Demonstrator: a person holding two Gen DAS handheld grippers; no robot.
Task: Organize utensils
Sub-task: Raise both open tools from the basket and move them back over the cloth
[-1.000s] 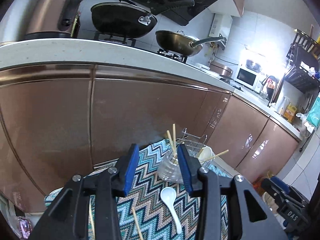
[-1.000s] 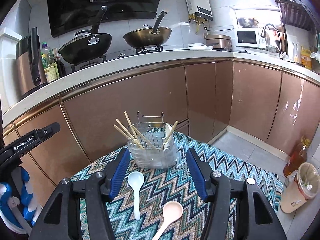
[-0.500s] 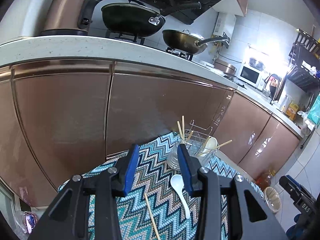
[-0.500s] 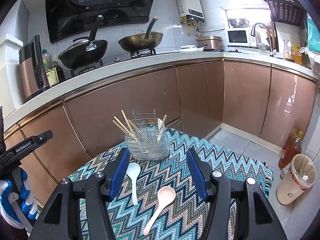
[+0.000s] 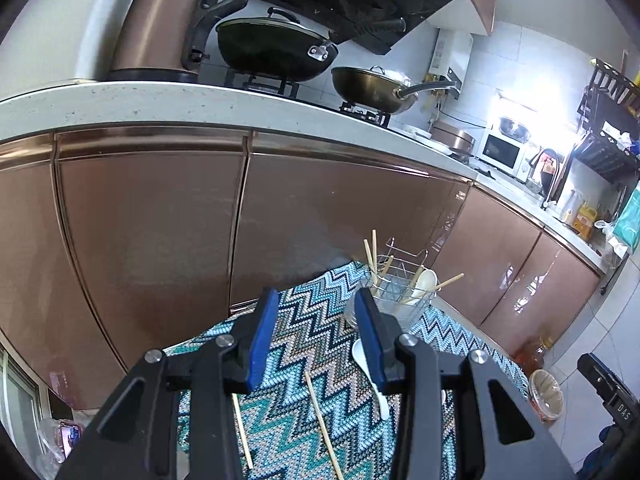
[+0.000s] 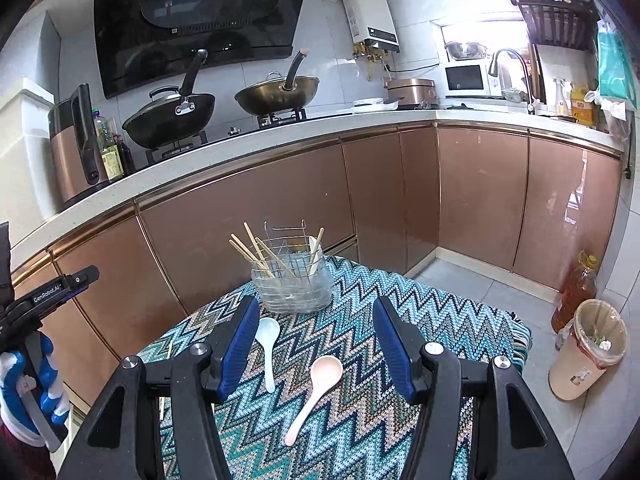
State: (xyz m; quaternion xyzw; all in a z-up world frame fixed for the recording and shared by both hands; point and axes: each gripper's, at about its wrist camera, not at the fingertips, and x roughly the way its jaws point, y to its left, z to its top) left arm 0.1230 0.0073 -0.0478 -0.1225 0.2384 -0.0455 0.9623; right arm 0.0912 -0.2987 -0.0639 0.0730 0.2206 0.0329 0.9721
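Two spoons lie loose on the zigzag-patterned cloth (image 6: 432,320): a white spoon (image 6: 267,344) and a pink spoon (image 6: 316,392). Two loose chopsticks show in the left wrist view, one chopstick (image 5: 322,424) running between the fingers and another chopstick (image 5: 242,432) partly under the left finger. At the far edge of the cloth stands one wire utensil basket (image 6: 294,280) in a clear holder, with several chopsticks leaning out of it, four or five as far as can be counted, and one pale spoon (image 5: 424,282) standing among them. The right gripper (image 6: 314,344) hangs above the cloth with its blue-padded jaws standing well apart and nothing between the pads; in that view the white spoon lies just inside the left finger, bowl toward the basket, and the pink spoon lies between the two fingers, nearer the camera, its handle slanting down to the left. The basket sits beyond the fingertips, roughly centred between them. The left gripper (image 5: 316,336) is likewise parted about halfway and holds nothing; the white spoon shows just behind its right finger, and the basket lies past that finger's tip, off to the right. Both grippers are clear of every utensil.
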